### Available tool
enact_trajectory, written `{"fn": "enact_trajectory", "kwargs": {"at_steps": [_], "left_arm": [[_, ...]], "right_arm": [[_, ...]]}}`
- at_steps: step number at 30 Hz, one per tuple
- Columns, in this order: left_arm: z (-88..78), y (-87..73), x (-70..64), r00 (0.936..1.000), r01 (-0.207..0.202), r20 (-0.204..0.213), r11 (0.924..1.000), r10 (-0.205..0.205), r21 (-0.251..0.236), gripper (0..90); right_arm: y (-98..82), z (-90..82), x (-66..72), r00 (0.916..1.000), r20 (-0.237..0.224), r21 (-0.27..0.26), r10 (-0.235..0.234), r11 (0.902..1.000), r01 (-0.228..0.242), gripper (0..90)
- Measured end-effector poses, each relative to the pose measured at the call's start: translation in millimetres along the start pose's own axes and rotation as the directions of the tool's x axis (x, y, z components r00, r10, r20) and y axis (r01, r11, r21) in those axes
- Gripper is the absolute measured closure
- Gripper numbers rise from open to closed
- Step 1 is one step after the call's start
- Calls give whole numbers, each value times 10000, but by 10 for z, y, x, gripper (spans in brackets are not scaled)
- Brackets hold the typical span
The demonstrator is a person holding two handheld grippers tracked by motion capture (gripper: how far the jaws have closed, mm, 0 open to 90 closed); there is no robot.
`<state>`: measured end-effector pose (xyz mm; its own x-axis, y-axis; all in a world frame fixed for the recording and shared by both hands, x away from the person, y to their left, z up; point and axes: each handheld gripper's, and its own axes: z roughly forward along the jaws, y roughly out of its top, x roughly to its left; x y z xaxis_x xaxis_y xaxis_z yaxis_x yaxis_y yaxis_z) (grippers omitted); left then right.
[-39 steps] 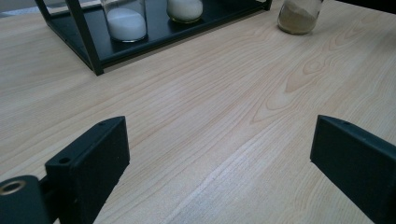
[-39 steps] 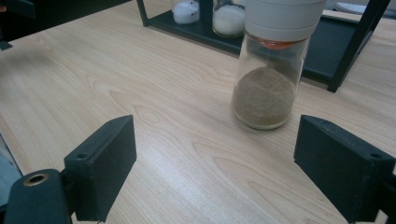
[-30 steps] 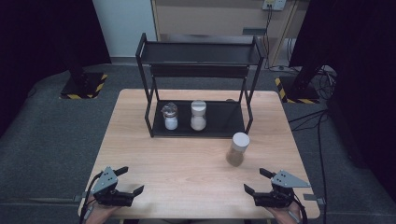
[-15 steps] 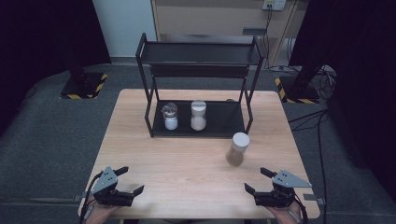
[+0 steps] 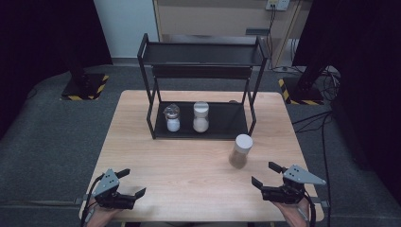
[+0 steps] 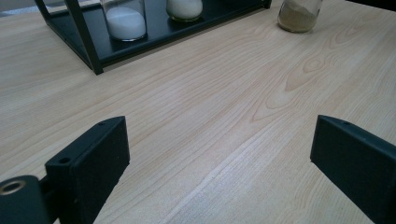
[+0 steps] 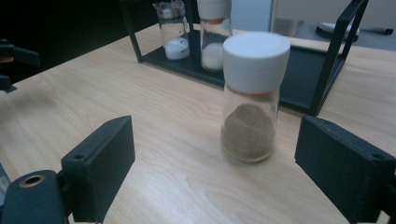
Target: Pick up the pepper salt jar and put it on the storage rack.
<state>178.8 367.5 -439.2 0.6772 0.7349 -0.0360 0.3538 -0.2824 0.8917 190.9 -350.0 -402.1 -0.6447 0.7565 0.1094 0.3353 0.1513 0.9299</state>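
Note:
A glass jar of brown powder with a white lid (image 5: 241, 150) stands upright on the wooden table (image 5: 189, 165), just in front of the rack's right end. My right gripper (image 5: 263, 173) rests open near the table's front right edge, its jaws pointing at the jar from a short way off. In the right gripper view the jar (image 7: 252, 102) stands ahead of the gripper (image 7: 215, 163), beyond the jaw tips and apart from them. My left gripper (image 5: 134, 182) is open at the front left with bare wood between its jaws (image 6: 219, 154).
A black two-tier rack (image 5: 236, 130) stands at the table's far middle. On its lower shelf are a jar of white powder with a clear stopper (image 5: 172, 118) and a white-lidded jar (image 5: 201, 117). The upper shelf (image 5: 203, 54) is bare.

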Motion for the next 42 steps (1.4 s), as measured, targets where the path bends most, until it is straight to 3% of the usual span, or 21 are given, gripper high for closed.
{"fn": "enact_trajectory", "kwargs": {"at_steps": [9, 18, 30, 42], "left_arm": [[1, 0, 1, 10000, 23, -16, 10000, -23, 15, 36], [2, 1, 1, 10000, 19, -15, 10000, -19, 19, 36], [-1, 0, 0, 10000, 33, -37, 10000, -33, 22, 36], [1, 2, 0, 10000, 47, -55, 10000, -47, 50, 37]], "right_arm": [[209, 77, -28, 10000, 80, 221, -34, 9998, 32, 122], [420, 265, -47, 9997, 45, 541, -241, 9983, 239, 125], [550, 516, -69, 9997, 180, 786, -186, 9968, 171, 132], [566, 790, -164, 9993, 365, 1055, 109, 9943, -147, 137]]}}
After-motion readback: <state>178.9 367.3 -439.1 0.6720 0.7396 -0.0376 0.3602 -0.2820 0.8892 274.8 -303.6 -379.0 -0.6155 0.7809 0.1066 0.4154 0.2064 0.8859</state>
